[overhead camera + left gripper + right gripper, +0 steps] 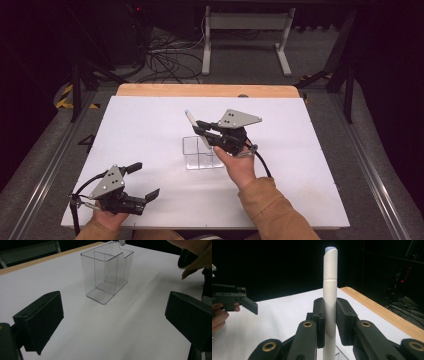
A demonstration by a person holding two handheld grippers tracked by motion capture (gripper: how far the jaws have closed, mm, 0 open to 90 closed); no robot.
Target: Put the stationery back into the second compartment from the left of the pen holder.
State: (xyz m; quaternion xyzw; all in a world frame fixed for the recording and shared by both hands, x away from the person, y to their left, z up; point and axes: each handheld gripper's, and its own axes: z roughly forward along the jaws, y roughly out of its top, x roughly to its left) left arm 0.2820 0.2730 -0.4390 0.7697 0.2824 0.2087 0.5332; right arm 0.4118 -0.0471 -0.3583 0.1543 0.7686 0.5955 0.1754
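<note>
Clamped mid-barrel between the closed jaws of the right gripper [329,322], a white pen [330,290], judged light, rigid and smooth, is held upright over a clear bin [202,152] while the left gripper [142,182] is held open near the table edge.

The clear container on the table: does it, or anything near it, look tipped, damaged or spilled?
Nothing stands out. The clear container stands upright on the white table, empty and unbroken. The right hand-held gripper holds a white pen above it, and the left hand-held gripper rests open near the table's front edge.
</note>
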